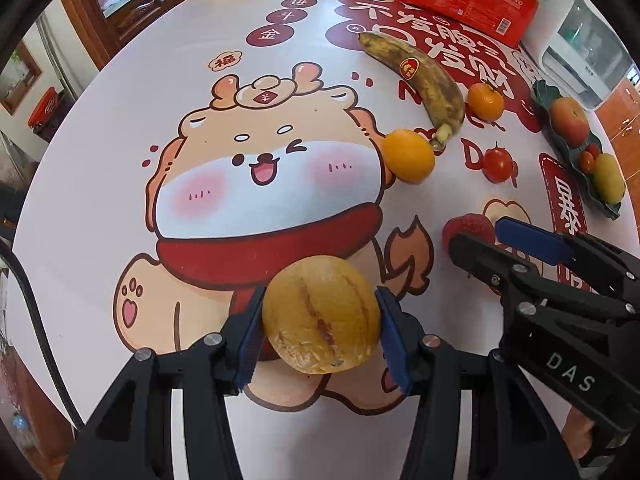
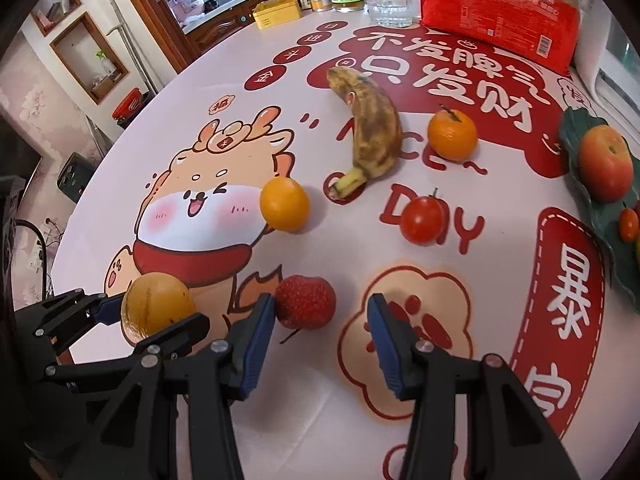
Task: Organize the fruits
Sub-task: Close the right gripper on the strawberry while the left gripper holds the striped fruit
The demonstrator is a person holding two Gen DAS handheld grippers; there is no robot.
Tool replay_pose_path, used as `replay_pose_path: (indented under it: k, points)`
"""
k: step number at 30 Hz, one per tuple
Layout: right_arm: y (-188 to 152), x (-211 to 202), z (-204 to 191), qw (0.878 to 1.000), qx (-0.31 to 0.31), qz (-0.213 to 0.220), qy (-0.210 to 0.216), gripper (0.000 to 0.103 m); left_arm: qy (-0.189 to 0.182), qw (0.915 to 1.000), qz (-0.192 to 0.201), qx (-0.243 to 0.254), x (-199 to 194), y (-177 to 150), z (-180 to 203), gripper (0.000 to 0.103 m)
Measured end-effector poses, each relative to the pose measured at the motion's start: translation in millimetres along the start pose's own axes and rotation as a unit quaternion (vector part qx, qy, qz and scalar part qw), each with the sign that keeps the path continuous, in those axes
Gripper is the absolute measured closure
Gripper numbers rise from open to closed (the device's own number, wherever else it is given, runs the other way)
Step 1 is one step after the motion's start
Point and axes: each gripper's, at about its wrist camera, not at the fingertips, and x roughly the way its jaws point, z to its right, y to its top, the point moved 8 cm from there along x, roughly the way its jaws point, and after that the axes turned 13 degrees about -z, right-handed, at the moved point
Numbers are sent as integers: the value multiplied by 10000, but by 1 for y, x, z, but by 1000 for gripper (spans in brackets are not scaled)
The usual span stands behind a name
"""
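Left wrist view: the left gripper is clamping a yellow fruit between its blue pads, both pads touching the skin. The fruit is round, dull and mottled, with a brown seam down its face and a scuffed patch low down. Ahead and to the right of the fingers are lying an orange, a spotted banana, a mandarin and a tomato. Far right, a dark green plate is holding an apple and smaller fruit. The right gripper is standing to the right, jaws parted beside a red berry.

Right wrist view: the right gripper is spread apart, holding nothing. The berry, rough and pebbled, is sitting just against the left pad, off centre. The left gripper is showing at left with the fruit in its grip. The plate is lying well to the right.

Judgement: the fruit is likely bound for the plate. It looks soft, so the grip should stay light and the carry level. The right gripper should shift left to centre the berry before closing, gently, since that skin would bruise.
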Motion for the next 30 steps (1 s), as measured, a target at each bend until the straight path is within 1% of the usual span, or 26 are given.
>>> replay_pose_path:
  k: [1, 2, 5, 9, 13, 16, 24, 30]
  points:
    - [0, 1, -1, 10000, -6, -28, 36, 61, 26, 10000, 3, 18, 0, 0, 2, 52]
    - [0, 2, -2, 9999, -19, -64, 76, 69, 54, 10000, 6, 41, 0, 1, 2, 52]
    - [0, 3, -2, 9999, -59, -67, 107, 70, 108, 9999, 14, 95, 0, 1, 4, 52]
    - [-3, 1, 1, 9998, -4, -44, 208, 70, 76, 9999, -14, 73, 0, 1, 5, 52]
    - [-7, -11, 3, 9996, 12, 93, 269, 70, 73, 9999, -23, 69, 0, 3, 7, 52]
    - [-9, -21, 4, 9995, -20, 221, 239, 70, 77, 9999, 9, 118, -3, 4, 11, 52]
    - [-21, -49, 10, 9983, 12, 516, 273, 70, 100, 9992, 201, 325, -21, 2, 30, 52]
    - [-32, -73, 25, 9966, 163, 758, 275, 70, 87, 9978, 392, 534, -39, 0, 51, 52]
